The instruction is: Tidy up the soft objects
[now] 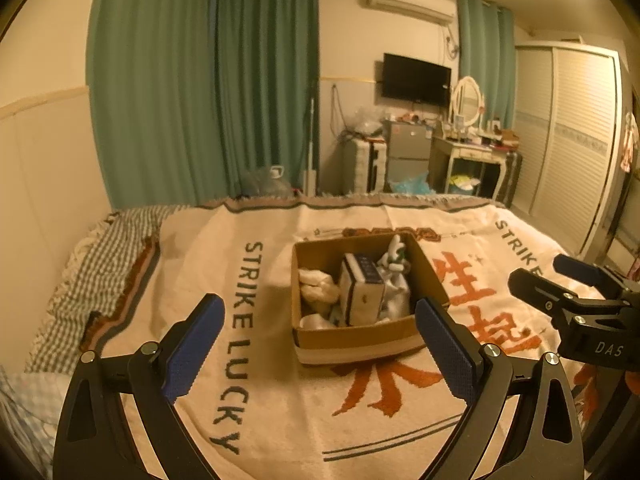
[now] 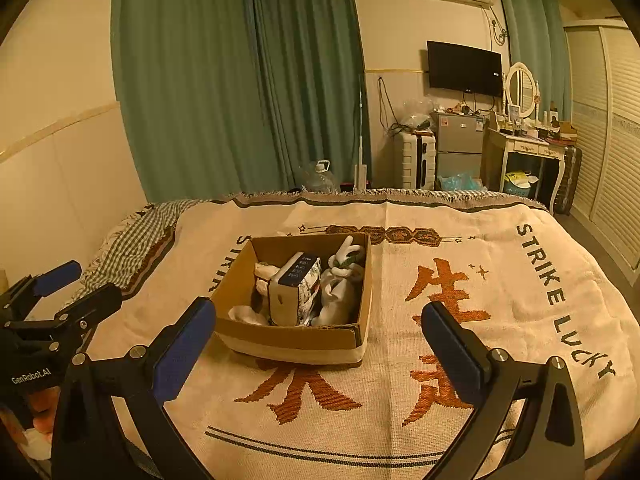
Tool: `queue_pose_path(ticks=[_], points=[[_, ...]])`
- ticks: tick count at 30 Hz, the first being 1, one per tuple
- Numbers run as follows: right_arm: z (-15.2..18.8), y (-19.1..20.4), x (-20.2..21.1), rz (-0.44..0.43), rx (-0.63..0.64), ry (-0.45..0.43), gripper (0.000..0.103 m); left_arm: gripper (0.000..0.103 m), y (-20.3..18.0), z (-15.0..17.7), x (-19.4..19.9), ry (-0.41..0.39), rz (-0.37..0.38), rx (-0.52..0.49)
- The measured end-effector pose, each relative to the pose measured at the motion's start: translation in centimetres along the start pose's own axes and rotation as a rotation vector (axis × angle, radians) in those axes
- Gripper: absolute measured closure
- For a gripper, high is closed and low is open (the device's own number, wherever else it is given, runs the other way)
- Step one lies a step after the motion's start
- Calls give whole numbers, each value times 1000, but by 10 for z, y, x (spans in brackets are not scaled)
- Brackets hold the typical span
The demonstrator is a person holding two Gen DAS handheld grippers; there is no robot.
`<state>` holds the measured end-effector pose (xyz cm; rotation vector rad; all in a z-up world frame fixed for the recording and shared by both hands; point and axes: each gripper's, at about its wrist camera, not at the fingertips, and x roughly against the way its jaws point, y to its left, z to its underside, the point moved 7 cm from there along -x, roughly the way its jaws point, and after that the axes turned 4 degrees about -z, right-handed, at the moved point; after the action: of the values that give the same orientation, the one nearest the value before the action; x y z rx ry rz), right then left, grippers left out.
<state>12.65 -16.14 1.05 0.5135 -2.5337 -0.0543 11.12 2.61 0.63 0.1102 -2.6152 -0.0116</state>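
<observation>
- A cardboard box is seen near the middle of the printed blanket on the bed, ahead of both tools and touched by neither.
- White soft bundles, seemingly rolled cloth or socks, are packed inside it around an upright folded piece with a dark band.
- The left gripper is held with its blue pads wide apart and empty; the right gripper is likewise spread and holds nothing.
- The bundles are judged light, limp and easily squashed, not fragile; a pinch across the thick middle of a roll is advised, since a loose edge would likely unroll.
- The box walls are judged thin and stiff; the box may slide on the blanket unless it is steadied.
</observation>
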Motion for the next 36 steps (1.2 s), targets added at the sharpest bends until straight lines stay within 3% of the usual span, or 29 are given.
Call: queue_pose_path(ticks=[36], points=[[2,5,-3,-7,2,10,0,5,4,1,1,-2,2,15]])
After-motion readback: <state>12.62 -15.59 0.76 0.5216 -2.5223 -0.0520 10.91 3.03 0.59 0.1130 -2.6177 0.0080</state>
